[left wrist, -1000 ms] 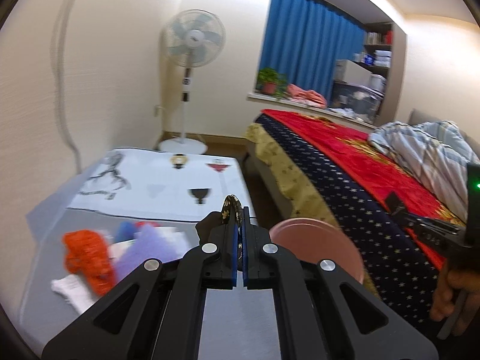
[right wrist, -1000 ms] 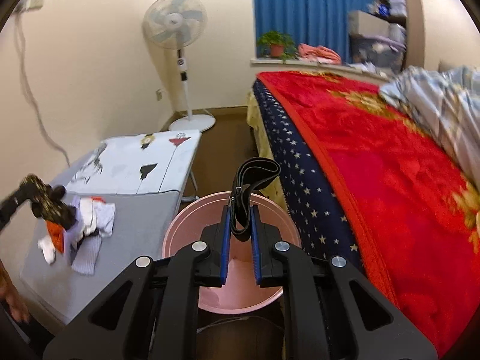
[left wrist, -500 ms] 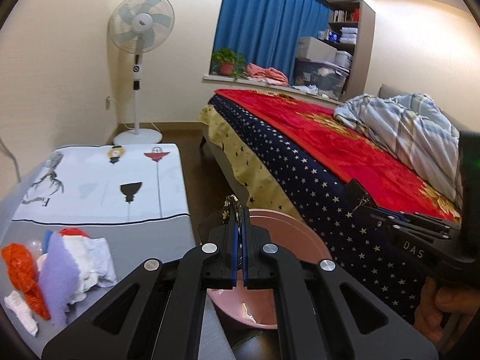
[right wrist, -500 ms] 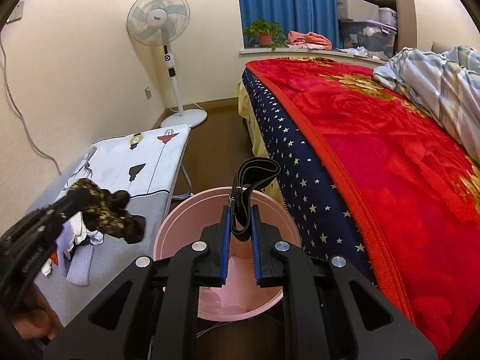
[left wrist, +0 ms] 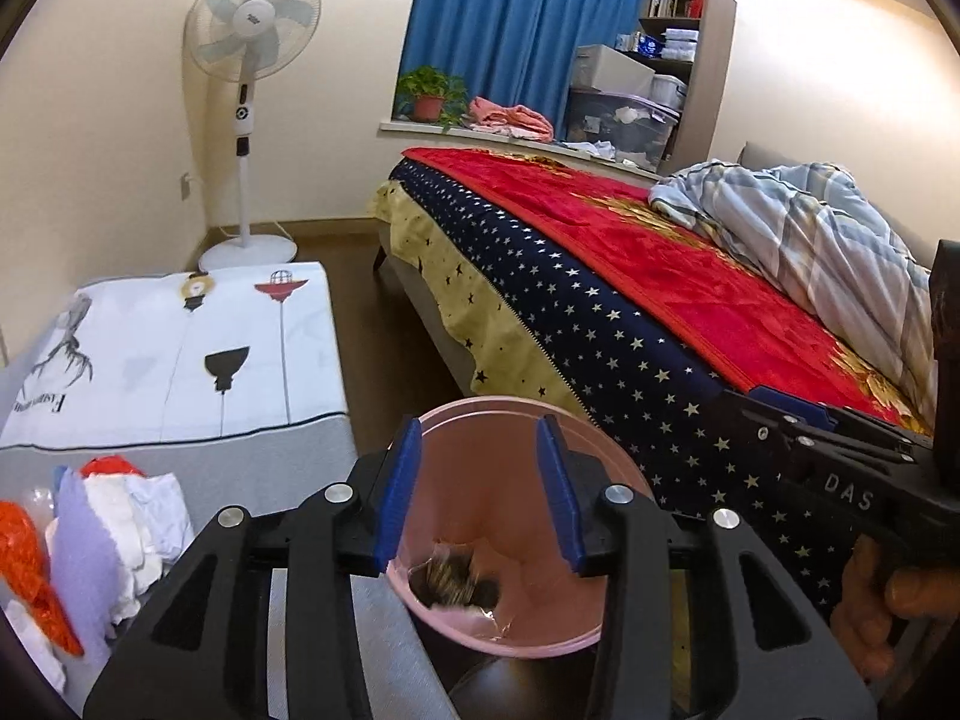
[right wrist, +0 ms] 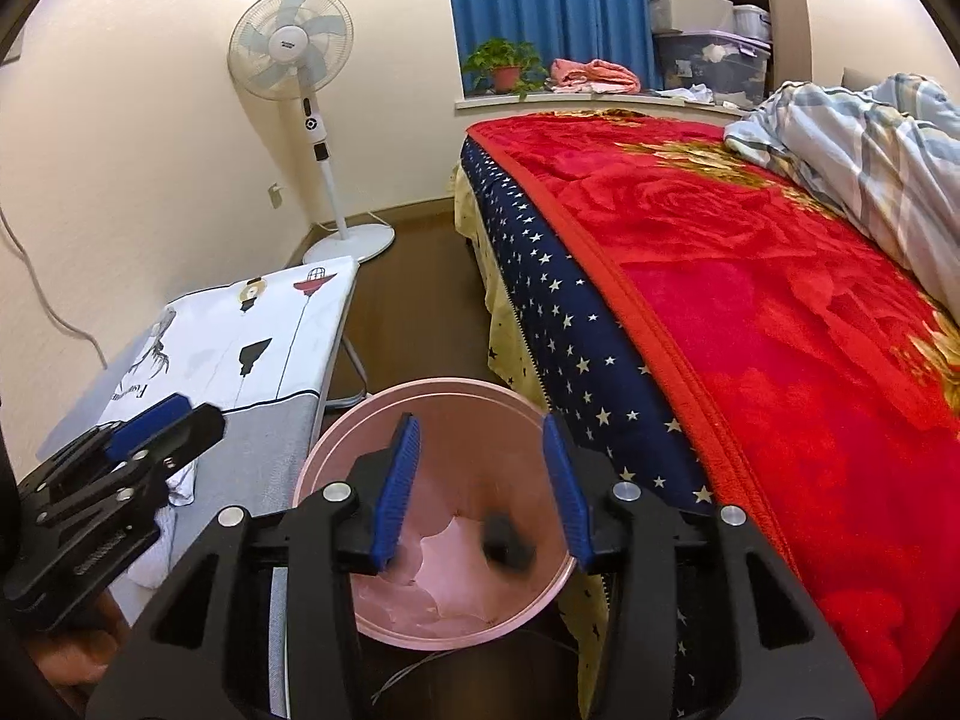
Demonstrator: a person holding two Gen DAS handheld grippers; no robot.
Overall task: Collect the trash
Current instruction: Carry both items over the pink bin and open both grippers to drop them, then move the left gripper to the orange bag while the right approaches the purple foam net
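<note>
Trash [left wrist: 459, 582] — speckled left, black strap [right wrist: 507, 543] right

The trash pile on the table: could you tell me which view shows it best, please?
The left wrist view: the pile lies open at lower left. In the right wrist view the left gripper hides nearly all of it.

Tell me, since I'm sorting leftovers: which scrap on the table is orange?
The crumpled orange scrap at the pile's far left edge; its neighbours are lilac and white.
</note>
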